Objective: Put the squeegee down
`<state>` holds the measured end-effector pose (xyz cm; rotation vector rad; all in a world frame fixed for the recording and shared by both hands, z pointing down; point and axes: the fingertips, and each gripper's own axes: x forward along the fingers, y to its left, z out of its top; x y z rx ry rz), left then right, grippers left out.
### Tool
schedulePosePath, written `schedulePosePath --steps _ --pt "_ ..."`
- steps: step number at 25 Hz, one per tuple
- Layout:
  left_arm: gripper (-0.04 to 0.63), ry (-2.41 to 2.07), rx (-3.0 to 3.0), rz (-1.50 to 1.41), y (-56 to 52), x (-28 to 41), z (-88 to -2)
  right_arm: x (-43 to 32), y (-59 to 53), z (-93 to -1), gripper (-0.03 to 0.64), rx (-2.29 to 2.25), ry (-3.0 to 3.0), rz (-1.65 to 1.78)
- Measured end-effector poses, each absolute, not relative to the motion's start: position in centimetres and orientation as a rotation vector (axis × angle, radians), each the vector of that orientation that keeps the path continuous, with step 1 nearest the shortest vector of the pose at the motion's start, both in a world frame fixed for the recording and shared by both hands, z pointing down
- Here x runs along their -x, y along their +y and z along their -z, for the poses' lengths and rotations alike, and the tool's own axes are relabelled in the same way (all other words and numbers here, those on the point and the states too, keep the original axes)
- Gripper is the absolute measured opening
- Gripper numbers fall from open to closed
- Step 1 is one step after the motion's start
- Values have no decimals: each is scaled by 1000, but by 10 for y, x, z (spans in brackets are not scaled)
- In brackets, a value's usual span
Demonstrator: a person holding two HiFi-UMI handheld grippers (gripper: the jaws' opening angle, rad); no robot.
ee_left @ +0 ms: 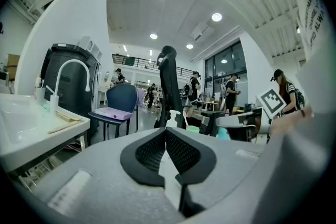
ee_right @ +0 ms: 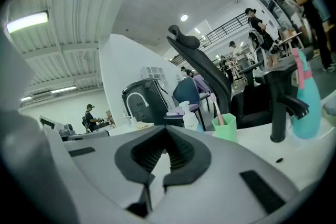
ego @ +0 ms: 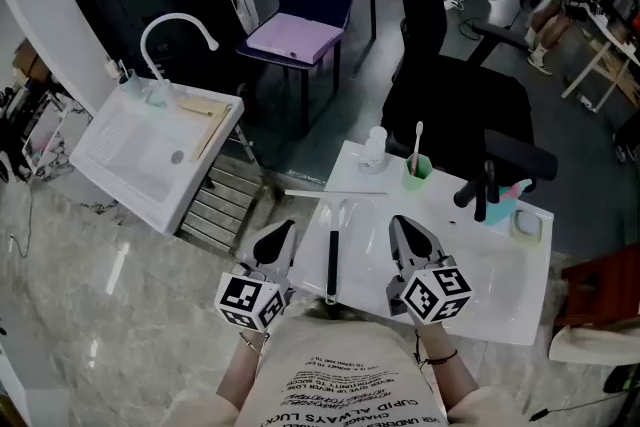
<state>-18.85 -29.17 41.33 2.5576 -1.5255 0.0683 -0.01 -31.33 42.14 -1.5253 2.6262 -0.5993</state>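
Observation:
The squeegee (ego: pixel 331 262) lies flat on the white sink top (ego: pixel 500 305) in the head view. Its black handle points toward me and its thin blade (ego: pixel 335 193) lies crosswise at the far end. My left gripper (ego: pixel 284 229) hovers just left of the handle, over the sink top's left edge, jaws shut and empty. My right gripper (ego: pixel 401 224) hovers just right of the handle, also shut with nothing in it. In both gripper views the dark pads (ee_left: pixel 166 150) (ee_right: pixel 164 153) meet, and the squeegee is out of sight.
At the back of the sink top stand a soap bottle (ego: pixel 375 150), a green cup (ego: pixel 417 169) with a toothbrush, a black faucet (ego: pixel 483 191) and a teal bottle (ego: pixel 506 205). A second white sink (ego: pixel 150 147) sits at the left. A black office chair (ego: pixel 450 90) stands behind.

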Motion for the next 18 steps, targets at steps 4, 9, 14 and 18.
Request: schedulePosePath --steps 4,9,14,18 --pt "23 -1538 -2561 -71 -289 188 -410 -2 -312 -418 5 1527 2627 577" --pt "23 -1548 -2558 -72 -285 187 -411 -5 -310 -418 5 1526 2624 575" --pt "22 -1556 -2557 -73 -281 186 -413 -6 -307 -421 5 1522 2619 576" --pt "23 -1564 -2554 -73 -280 186 -411 -6 -305 -420 5 1526 2619 576"
